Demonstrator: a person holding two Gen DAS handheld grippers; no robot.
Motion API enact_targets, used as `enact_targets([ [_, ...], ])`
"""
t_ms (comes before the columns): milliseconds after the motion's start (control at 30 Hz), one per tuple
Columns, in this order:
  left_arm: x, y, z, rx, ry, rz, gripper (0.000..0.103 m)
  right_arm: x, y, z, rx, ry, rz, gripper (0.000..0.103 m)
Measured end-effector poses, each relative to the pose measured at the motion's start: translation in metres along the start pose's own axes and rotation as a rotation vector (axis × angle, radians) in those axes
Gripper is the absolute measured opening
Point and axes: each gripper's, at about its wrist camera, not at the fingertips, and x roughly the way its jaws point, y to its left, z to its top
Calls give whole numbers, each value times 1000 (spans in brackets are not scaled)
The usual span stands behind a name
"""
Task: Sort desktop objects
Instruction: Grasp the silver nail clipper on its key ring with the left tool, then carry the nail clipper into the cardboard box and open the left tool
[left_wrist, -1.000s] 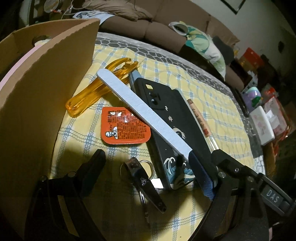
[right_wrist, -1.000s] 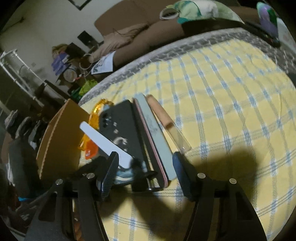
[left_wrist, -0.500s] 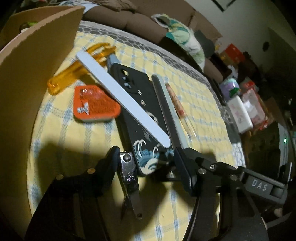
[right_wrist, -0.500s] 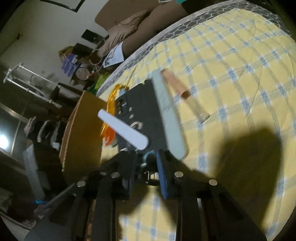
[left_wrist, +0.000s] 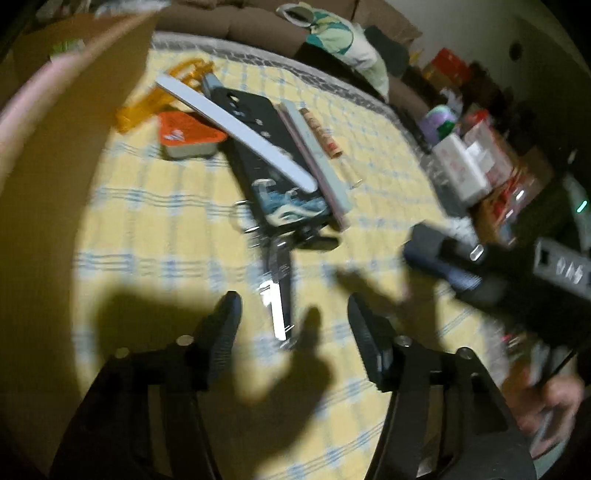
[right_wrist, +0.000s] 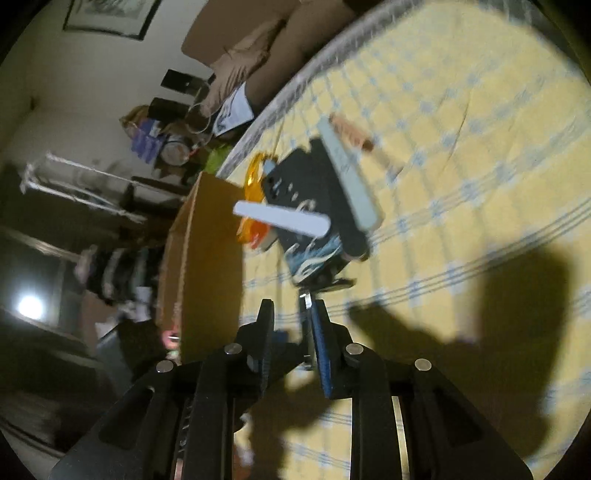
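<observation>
On the yellow checked cloth (left_wrist: 155, 229) lie a black phone case (left_wrist: 266, 155) with a white nail file (left_wrist: 236, 129) across it, a grey nail buffer (left_wrist: 317, 155), an orange sauce packet (left_wrist: 188, 134), an orange clip (left_wrist: 159, 99) and a thin tube (left_wrist: 321, 133). A metal nail clipper (left_wrist: 279, 284) lies near the phone case's front end. My left gripper (left_wrist: 293, 325) is open above the clipper's near end. My right gripper (right_wrist: 291, 332) has its jaws nearly closed, with nothing clearly held; the clipper's tip (right_wrist: 306, 299) shows just beyond them. The phone case (right_wrist: 306, 206) lies ahead.
A cardboard box (left_wrist: 70, 122) stands at the left, also in the right wrist view (right_wrist: 207, 258). A brown sofa (left_wrist: 251, 26) lies beyond the table. Cluttered boxes and bottles (left_wrist: 465, 147) stand at the right. The right gripper (left_wrist: 480, 273) shows at the right in the left wrist view.
Both grippers have pulled back from the phone case. The right gripper's jaws closed from wide open to a narrow gap. The left gripper now sits behind the clipper.
</observation>
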Motion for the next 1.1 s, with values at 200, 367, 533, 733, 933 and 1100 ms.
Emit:
enact_targets([
  [200, -11, -19, -17, 164, -58, 181, 64, 3, 22, -7, -191, -77, -219, 48],
  [367, 15, -27, -23, 218, -74, 227, 64, 47, 34, -11, -277, -43, -295, 51],
  [533, 17, -25, -27, 252, -141, 254, 28, 82, 33, -10, -331, -12, -399, 53],
  [733, 6, -7, -26, 190, -130, 187, 13, 92, 31, -8, -400, -21, -438, 37],
  [933, -14, 4, -37, 103, -88, 73, 12, 73, 24, -7, -317, 4, -356, 37],
  [1100, -35, -9, -40, 117, -96, 19, 12, 27, 18, -3, -224, -42, -282, 37],
])
